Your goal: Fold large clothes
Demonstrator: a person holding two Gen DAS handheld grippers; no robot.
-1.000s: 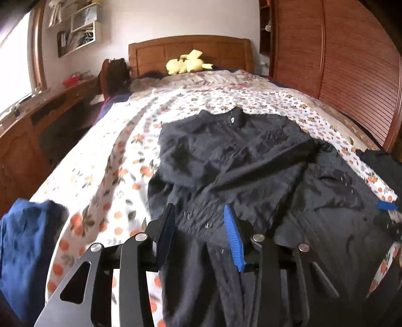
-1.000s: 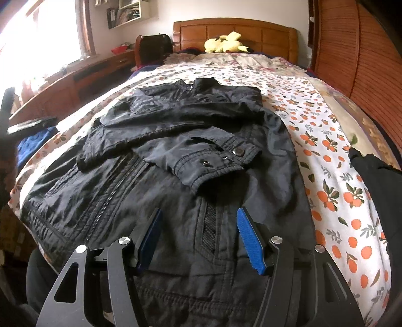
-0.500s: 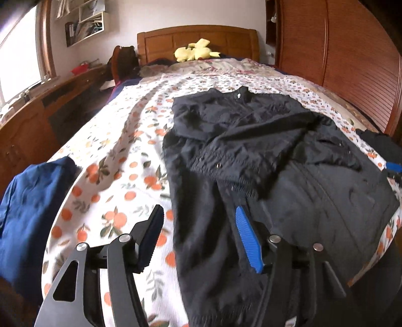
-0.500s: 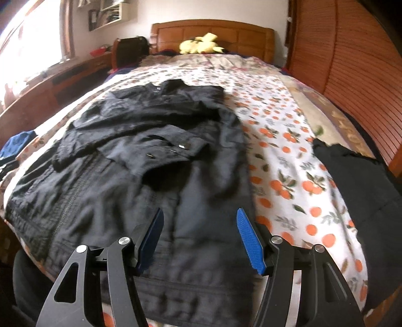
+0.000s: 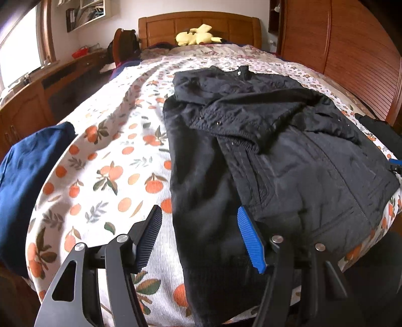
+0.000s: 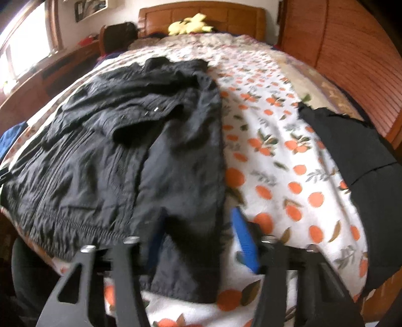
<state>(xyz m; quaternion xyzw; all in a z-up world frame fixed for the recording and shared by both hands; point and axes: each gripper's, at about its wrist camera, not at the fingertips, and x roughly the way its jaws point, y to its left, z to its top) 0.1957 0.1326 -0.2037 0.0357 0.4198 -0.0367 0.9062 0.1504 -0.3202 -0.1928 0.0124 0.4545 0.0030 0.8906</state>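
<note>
From the left wrist view, the left claw (image 5: 198, 239) hangs low over the near edge of the bed (image 5: 105, 176), its jaws opening, with the left hem corner of the black jacket (image 5: 263, 140) lying under the gap between them; the pads do not press on the cloth. The jacket lies flat on the orange-print sheet, collar toward twelve o'clock, both sleeves folded across the chest, its zip running toward four o'clock. A blue garment (image 5: 22, 181) drapes over the bed's edge at nine o'clock, well apart from the jacket. A yellow plush (image 5: 197, 37) sits by the headboard at twelve o'clock, and a dark garment (image 5: 382, 128) shows at three o'clock. From the right wrist view, which is blurred, the right claw (image 6: 194, 239) is at the jacket's (image 6: 130, 151) right hem corner, its jaws closing with the hem cloth between them; whether the pads already pinch it I cannot tell. Here the jacket fills the frame from nine to twelve o'clock, and the dark garment (image 6: 364, 163) lies on the sheet at three o'clock, apart from it. The plush (image 6: 188, 24) is at twelve o'clock.
</note>
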